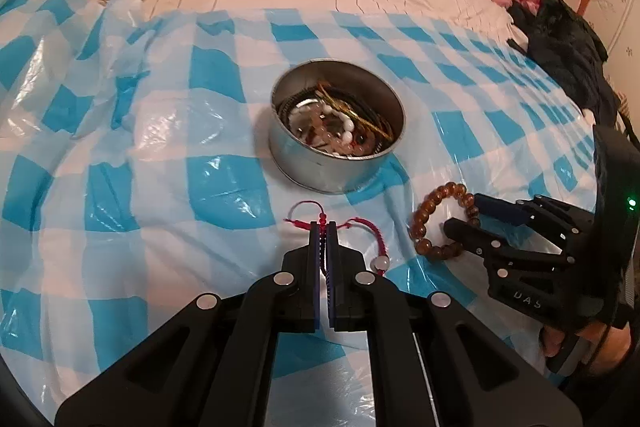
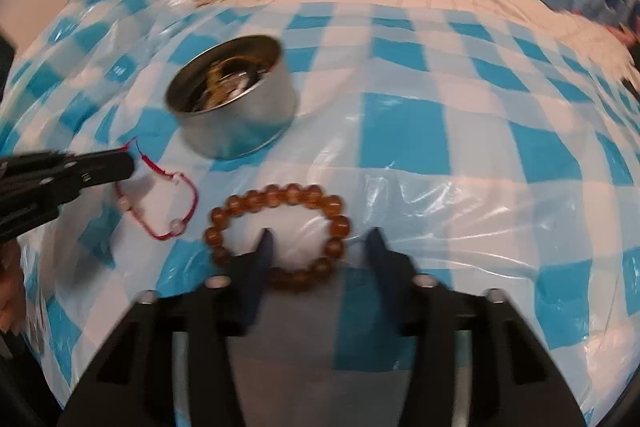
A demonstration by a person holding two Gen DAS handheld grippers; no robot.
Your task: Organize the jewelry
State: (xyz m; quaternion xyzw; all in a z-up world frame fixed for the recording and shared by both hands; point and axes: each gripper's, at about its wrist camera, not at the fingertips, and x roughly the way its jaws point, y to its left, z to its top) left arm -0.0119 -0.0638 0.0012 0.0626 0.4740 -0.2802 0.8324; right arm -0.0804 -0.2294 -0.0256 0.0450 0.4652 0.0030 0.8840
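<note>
left claw (image 1: 324,227) clamped on red cord bracelet (image 1: 370,227)

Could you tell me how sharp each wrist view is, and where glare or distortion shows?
Left wrist view: mostly sharp, the metal tin crisp, glare patches on the checked plastic sheet, edges bowed by the fisheye. Right wrist view: softer, motion-blurred on the amber bead bracelet and right gripper, sheen on the sheet.

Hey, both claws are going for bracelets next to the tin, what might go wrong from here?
1. The left claw pinches only the thin red string bracelet; its dangling loop and beads could snag or slip out.
2. The right claw straddles one side of the amber bead bracelet; round beads may squirt free.
3. The tin is already fairly full, so additions could spill.
</note>
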